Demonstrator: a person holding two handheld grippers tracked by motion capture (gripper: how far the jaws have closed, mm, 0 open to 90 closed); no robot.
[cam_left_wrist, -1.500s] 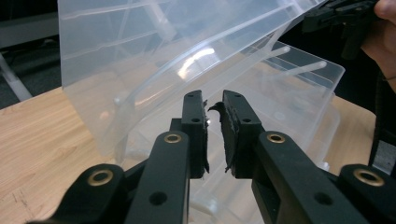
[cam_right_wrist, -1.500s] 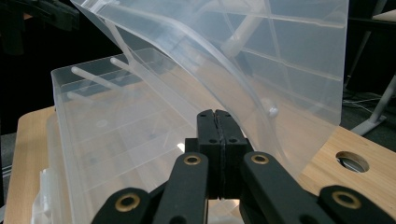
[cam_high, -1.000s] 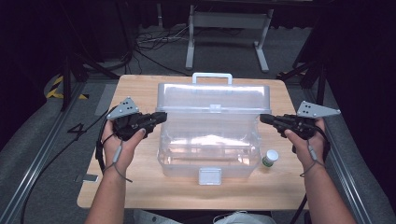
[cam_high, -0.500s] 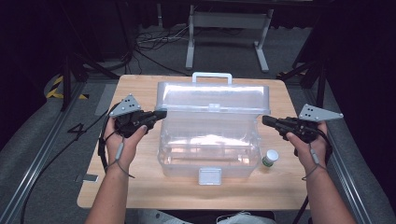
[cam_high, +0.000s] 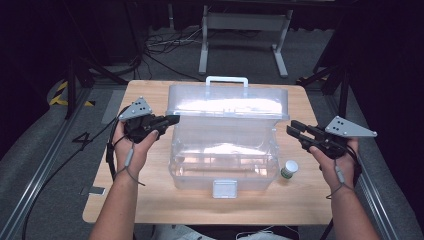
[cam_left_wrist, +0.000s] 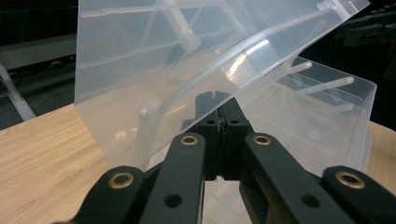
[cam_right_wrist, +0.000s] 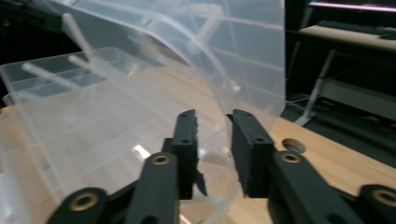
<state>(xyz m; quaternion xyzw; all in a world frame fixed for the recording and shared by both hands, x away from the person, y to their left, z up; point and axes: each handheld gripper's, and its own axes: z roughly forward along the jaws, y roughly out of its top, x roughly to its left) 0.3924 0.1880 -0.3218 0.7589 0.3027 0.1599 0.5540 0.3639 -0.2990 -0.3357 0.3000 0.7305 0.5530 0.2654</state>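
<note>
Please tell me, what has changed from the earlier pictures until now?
The right gripper has just opened its jaws and let go of the lid edge. The left gripper stays shut on the lid's other side. The clear box, raised lid and small bottle kept their places.

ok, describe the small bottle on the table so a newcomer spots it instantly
Start at the big clear plastic box in the middle of the wooden table. Just off its near right corner stands a small bottle, upright. Its white cap and green label make it the table's lone small, coloured item.
</note>
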